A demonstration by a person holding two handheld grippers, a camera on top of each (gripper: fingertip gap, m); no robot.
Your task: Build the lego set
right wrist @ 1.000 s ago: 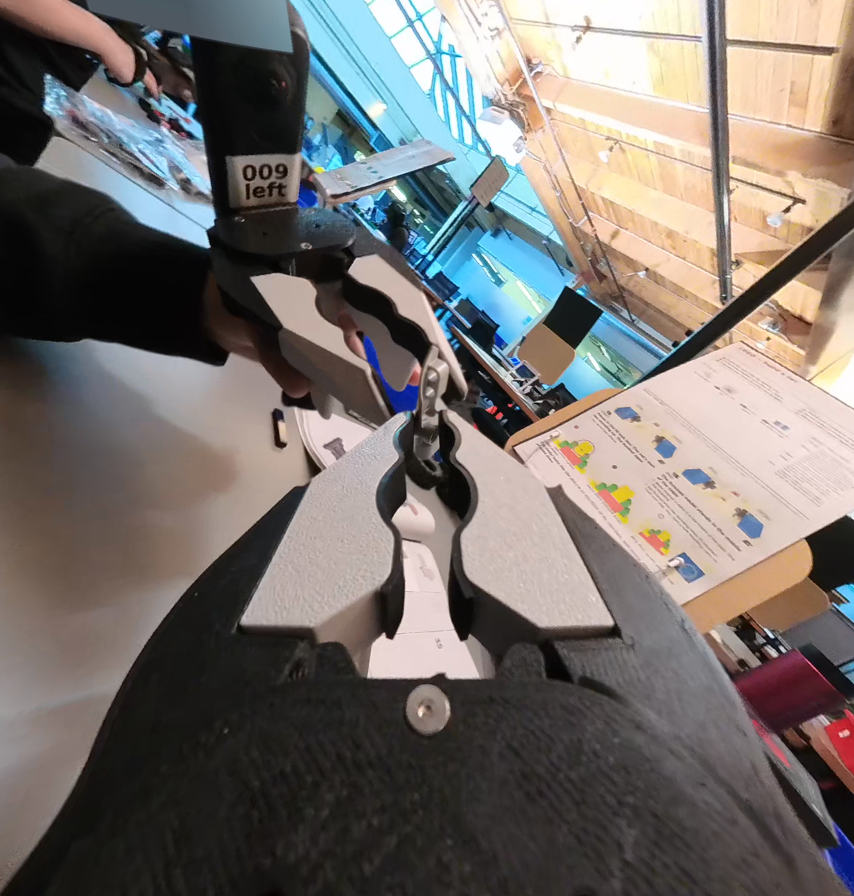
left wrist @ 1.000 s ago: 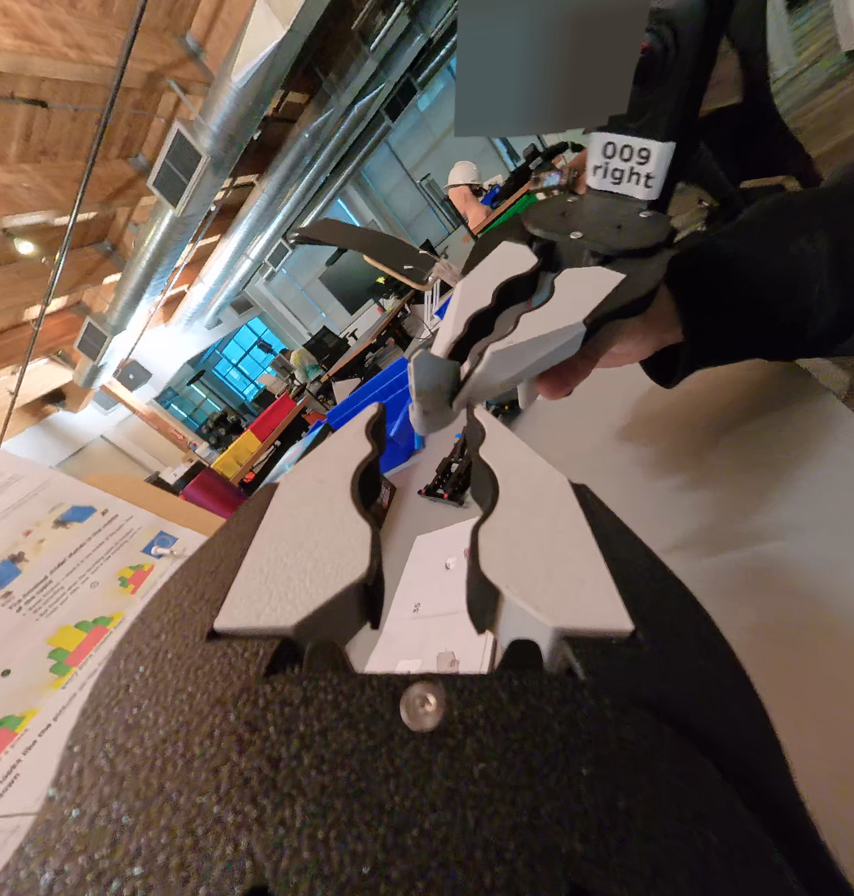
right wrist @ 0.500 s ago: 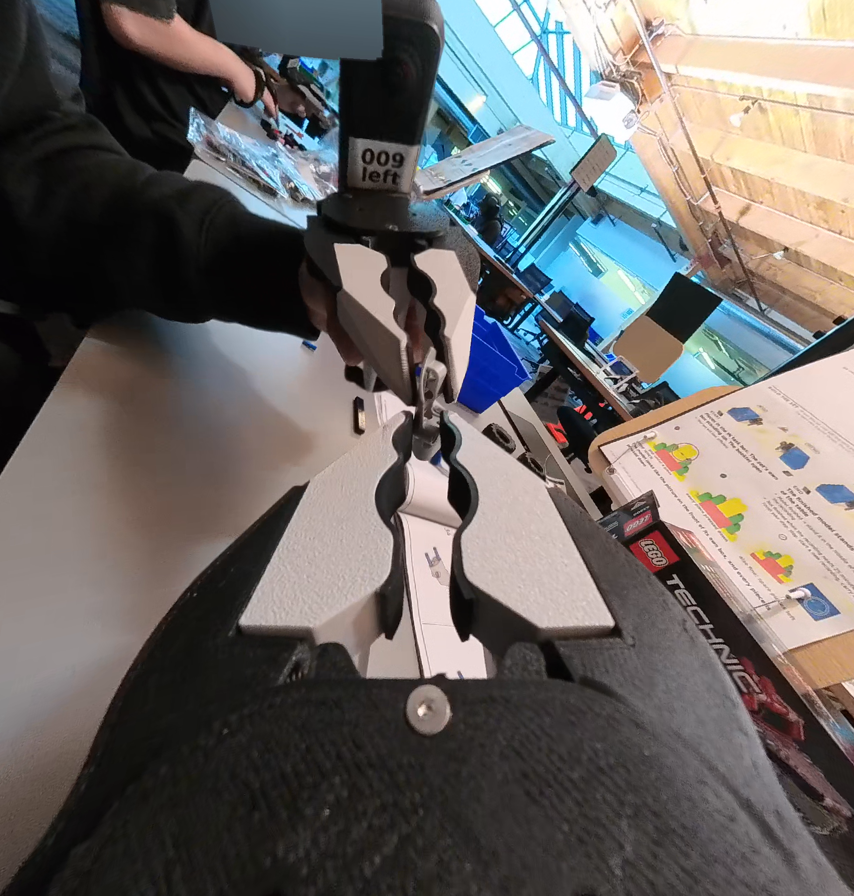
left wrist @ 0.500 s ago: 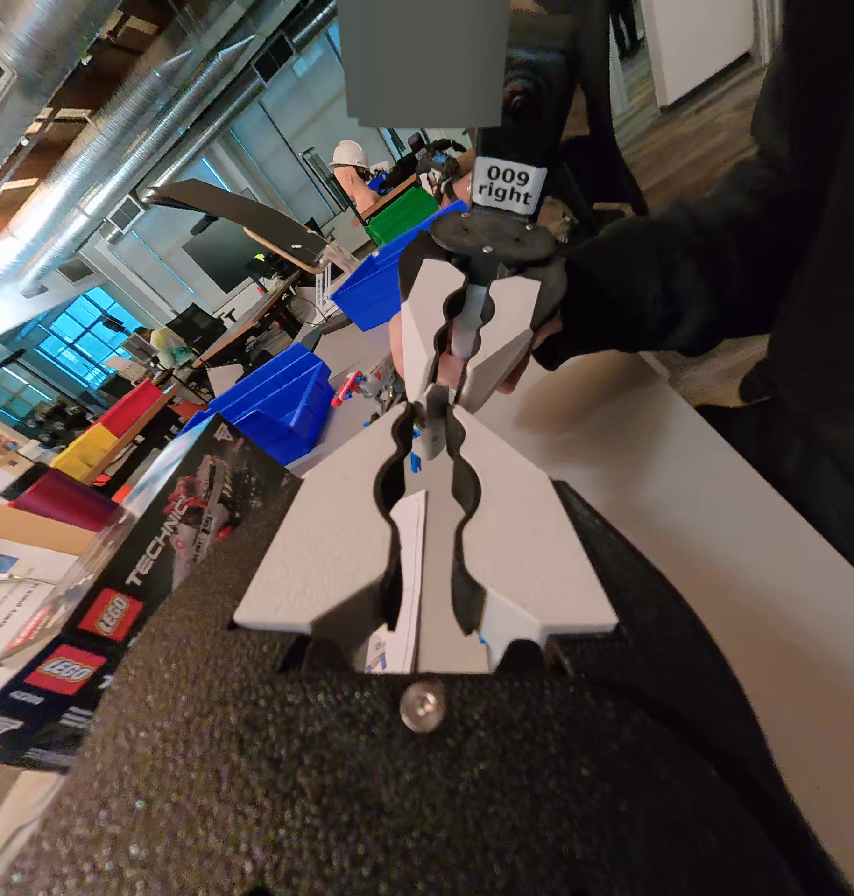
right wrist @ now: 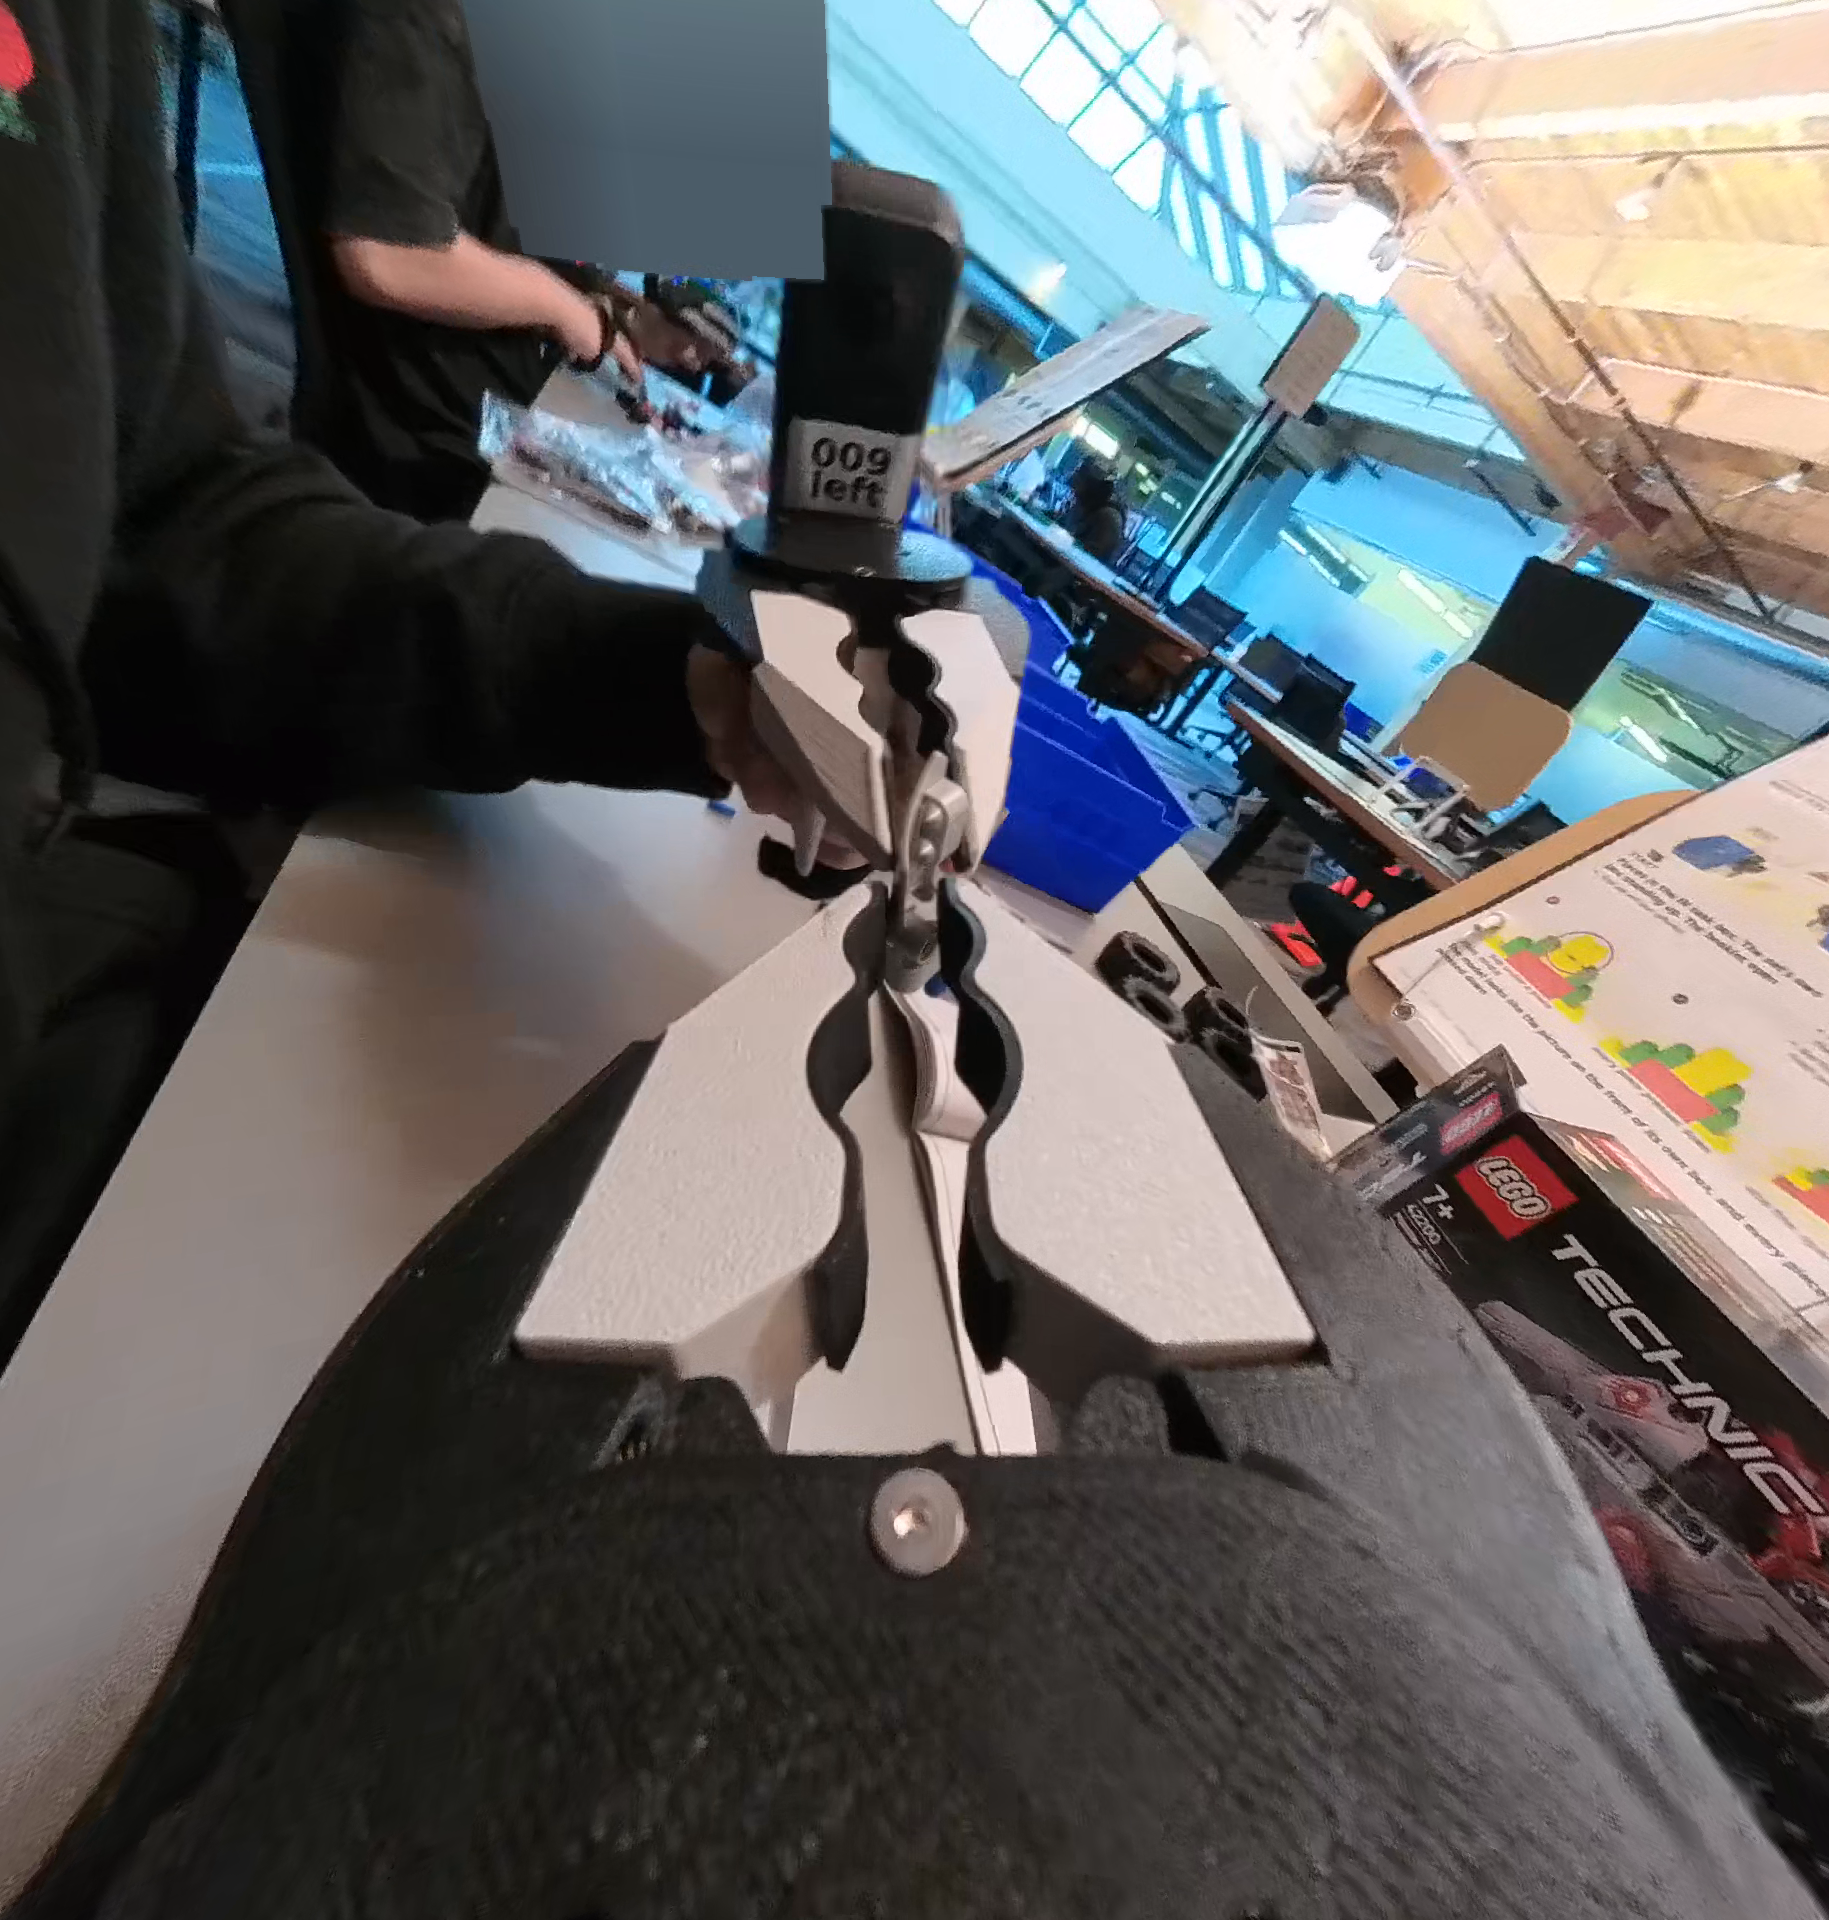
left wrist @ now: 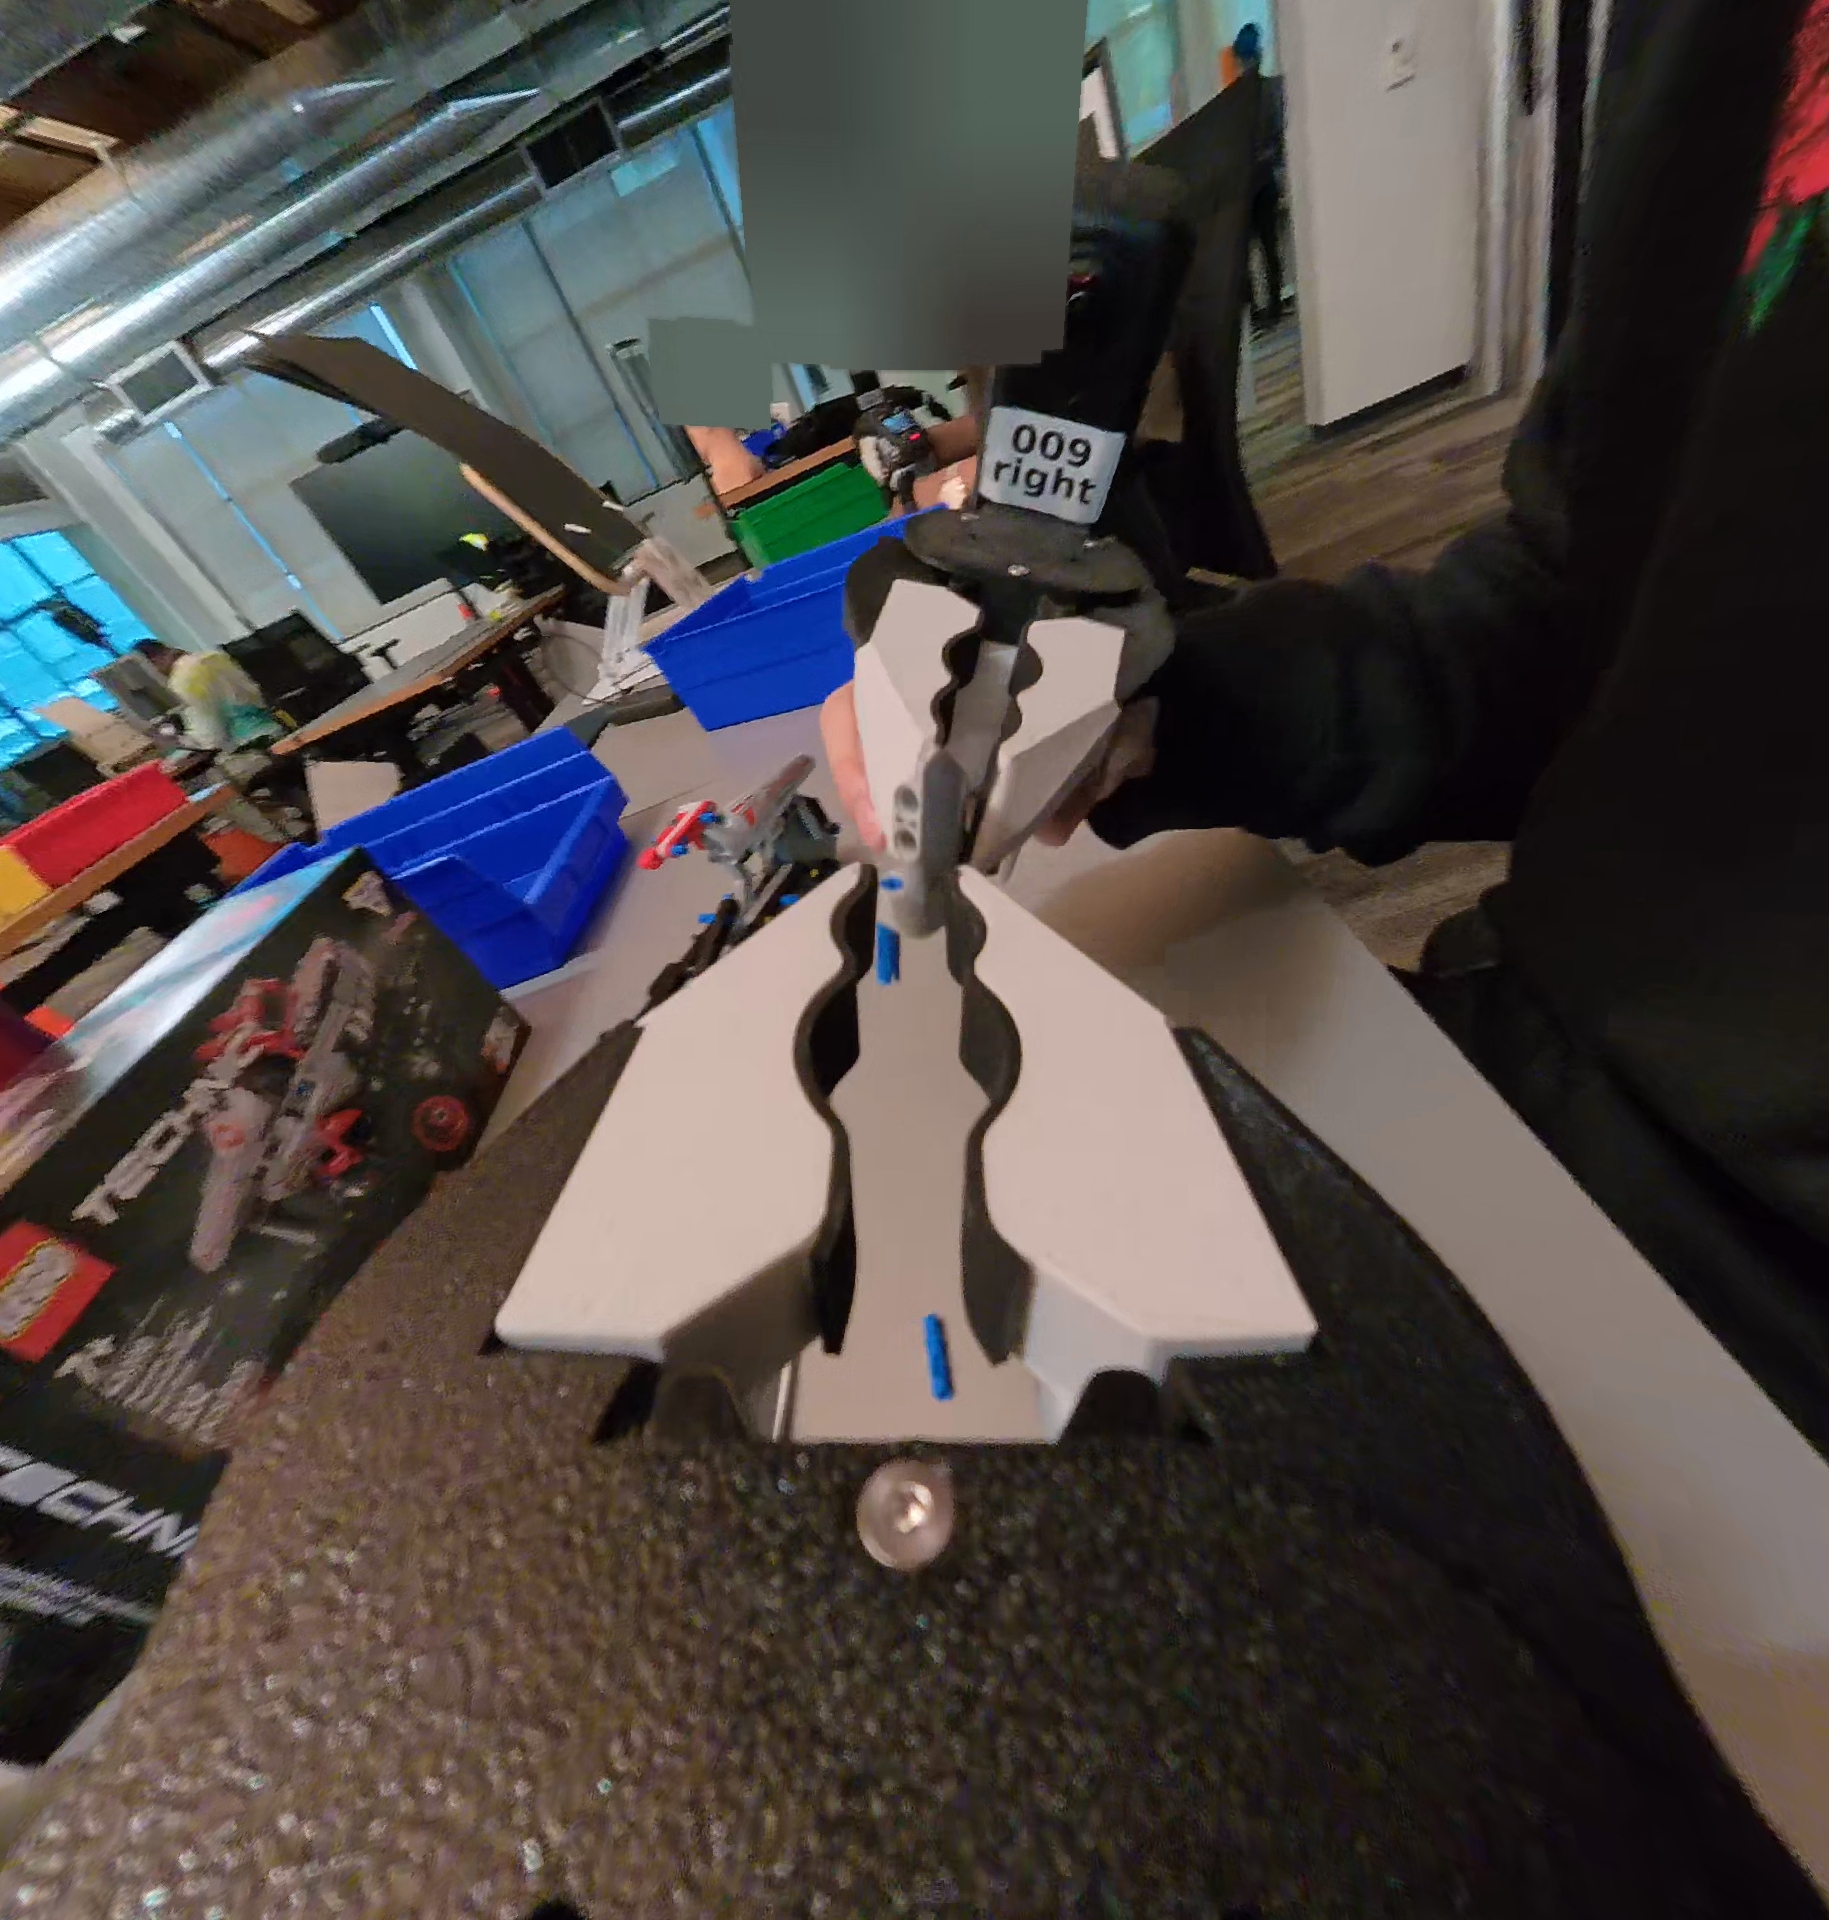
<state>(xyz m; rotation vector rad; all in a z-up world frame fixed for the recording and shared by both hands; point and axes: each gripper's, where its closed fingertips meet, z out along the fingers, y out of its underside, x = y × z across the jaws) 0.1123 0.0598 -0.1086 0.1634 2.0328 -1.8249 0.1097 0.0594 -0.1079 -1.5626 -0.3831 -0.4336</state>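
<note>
We hold the left gripper (left wrist: 910,904) and right gripper (right wrist: 915,935) tip to tip above the white table (left wrist: 1357,1091), wrists level, sleeves black. Both pinch one grey perforated plastic beam (left wrist: 920,831), each clamped on an opposite end.

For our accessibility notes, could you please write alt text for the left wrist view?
The left gripper and the right gripper meet tip to tip, both closed on a grey beam above a white table. Two blue pins lie below; the set's box stands left.
</note>
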